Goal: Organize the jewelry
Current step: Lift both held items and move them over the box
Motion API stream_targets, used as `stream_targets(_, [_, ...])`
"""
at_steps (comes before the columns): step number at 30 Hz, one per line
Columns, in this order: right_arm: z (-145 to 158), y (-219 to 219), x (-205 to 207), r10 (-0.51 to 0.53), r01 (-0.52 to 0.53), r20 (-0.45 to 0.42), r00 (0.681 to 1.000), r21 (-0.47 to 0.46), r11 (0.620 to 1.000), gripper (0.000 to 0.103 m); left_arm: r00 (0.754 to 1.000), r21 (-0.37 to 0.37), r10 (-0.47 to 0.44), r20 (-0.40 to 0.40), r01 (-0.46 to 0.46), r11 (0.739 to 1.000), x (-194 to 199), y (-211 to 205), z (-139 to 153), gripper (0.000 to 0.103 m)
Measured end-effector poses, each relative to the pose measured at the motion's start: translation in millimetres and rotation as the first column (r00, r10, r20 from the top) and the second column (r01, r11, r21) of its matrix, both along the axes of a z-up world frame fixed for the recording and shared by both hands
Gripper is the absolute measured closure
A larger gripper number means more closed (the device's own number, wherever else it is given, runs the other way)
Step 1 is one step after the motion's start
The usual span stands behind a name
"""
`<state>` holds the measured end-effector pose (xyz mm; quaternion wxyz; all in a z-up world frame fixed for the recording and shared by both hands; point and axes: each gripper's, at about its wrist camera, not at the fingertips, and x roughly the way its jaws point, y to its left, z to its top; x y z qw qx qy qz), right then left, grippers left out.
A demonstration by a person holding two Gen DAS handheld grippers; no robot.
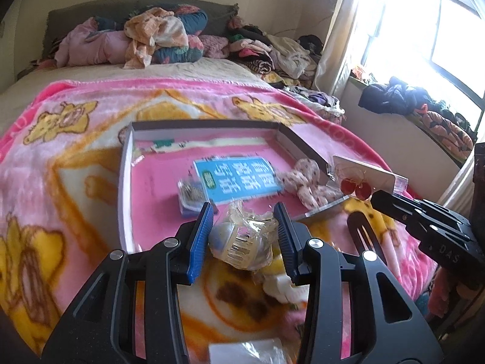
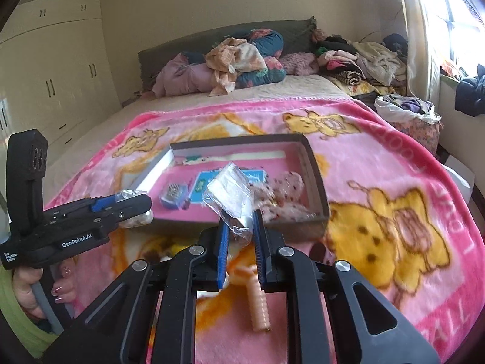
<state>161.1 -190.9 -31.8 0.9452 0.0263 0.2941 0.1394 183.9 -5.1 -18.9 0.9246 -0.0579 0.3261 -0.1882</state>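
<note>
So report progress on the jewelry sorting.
Done: the scrunchie and small blue packet lie in the box. In hand: the left gripper holds a bagged hair claw, the right gripper an earring packet. Left: the peach clip on the blanket.

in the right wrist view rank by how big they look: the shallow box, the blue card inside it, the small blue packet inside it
1. shallow box, clearly the largest.
2. blue card, partly hidden behind the clear bag in the right gripper, so its full extent is unsure.
3. small blue packet, smallest.
</note>
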Motion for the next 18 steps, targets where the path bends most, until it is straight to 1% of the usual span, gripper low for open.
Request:
stream_targets(9, [7,17,32,0.026,-0.026,0.004,1.0,-0.009,1.0,0.088,0.998,0.025,0.055,0.016,-0.056,0.998,26,11,8,0.07])
stream_targets(18, [5,27,62,0.033,-0.033,-0.009,0.999,-0.025,0.999,0.088,0.994,0.053,0.107,-0.003,-0.106,0.993,48,21,-3,0.07])
